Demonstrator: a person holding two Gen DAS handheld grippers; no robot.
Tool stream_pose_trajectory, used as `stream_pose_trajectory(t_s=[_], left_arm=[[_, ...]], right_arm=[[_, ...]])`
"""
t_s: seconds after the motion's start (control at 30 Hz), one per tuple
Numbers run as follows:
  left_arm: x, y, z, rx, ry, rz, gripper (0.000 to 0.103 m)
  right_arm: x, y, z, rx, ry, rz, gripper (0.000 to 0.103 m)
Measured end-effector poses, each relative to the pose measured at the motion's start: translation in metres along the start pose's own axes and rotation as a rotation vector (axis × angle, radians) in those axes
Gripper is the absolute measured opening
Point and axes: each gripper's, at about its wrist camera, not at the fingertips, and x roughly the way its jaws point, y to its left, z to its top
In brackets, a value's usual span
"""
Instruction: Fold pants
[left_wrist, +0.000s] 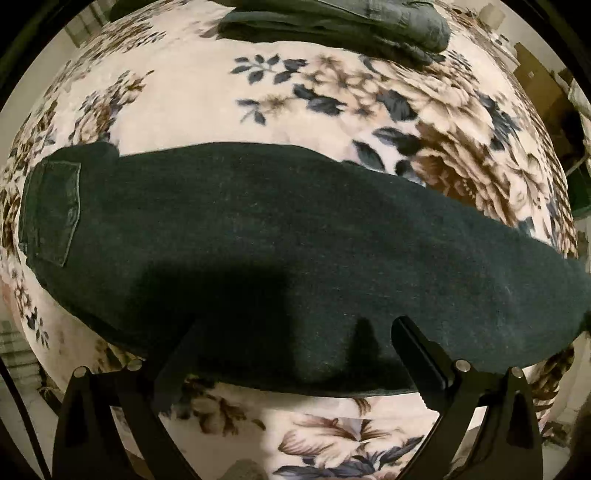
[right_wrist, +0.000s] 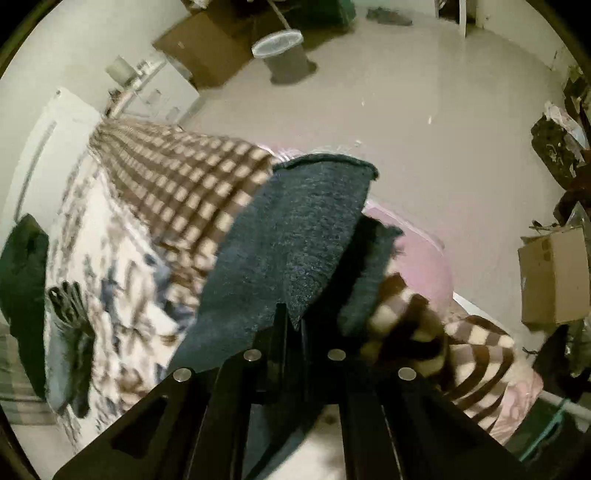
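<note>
One floral blanket (left_wrist: 192, 92) covered the bed and bore the dark pants (left_wrist: 258, 221), laid lengthwise across it, while the left gripper (left_wrist: 295, 339) hung over them with jaws spread wide and empty, and the right gripper (right_wrist: 293, 321) pinched a leg end.

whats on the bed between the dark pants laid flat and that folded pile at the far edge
Nothing but bare floral blanket. The left wrist view shows the stretch between the pants and the folded dark pile holding only the printed cover.

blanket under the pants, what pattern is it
Cream floral blanket, brown and blue-grey flowers; clearest in the left wrist view.
</note>
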Motion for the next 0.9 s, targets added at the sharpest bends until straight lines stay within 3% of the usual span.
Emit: stream_pose_trajectory(t_s=[0.1,0.13,0.2,0.27,0.37,0.47,0.6,0.7,0.83,0.87,0.9], left_arm=[[0.0,0.01,-0.004,-0.038,0.02,-0.013,0.103],[-0.001,0.017,-0.005,-0.053,0.024,-0.019,0.103],[-0.008,0.036,-0.008,-0.078,0.015,-0.016,0.103],[-0.018,0.067,-0.012,-0.121,0.006,-0.019,0.103],[-0.032,0.13,-0.017,-0.237,-0.003,-0.012,0.103],[-0.042,0.21,-0.019,-0.403,-0.018,0.01,0.103],[-0.034,0.289,-0.016,-0.583,-0.017,-0.002,0.102],[-0.025,0.337,-0.01,-0.673,-0.039,-0.03,0.102],[0.005,0.367,0.007,-0.73,-0.018,-0.109,0.102],[0.017,0.372,0.009,-0.75,-0.002,-0.141,0.102],[0.022,0.371,0.01,-0.762,0.006,-0.151,0.101]], right_arm=[[0.035,-0.011,0.004,-0.009,0.198,-0.043,0.011],[0.029,-0.009,0.002,-0.019,0.189,-0.045,0.013],[0.008,0.004,-0.008,-0.061,0.153,-0.041,0.041],[-0.012,0.022,-0.031,-0.097,0.157,0.0,0.053],[-0.023,0.057,-0.094,-0.176,0.26,0.081,0.053],[-0.006,0.097,-0.182,-0.22,0.462,0.189,0.053],[0.024,0.134,-0.28,-0.218,0.608,0.245,0.053],[0.042,0.149,-0.321,-0.161,0.621,0.252,0.053],[0.071,0.158,-0.339,-0.069,0.587,0.241,0.052],[0.078,0.159,-0.338,-0.062,0.573,0.234,0.042],[0.08,0.161,-0.34,-0.059,0.547,0.215,0.025]])
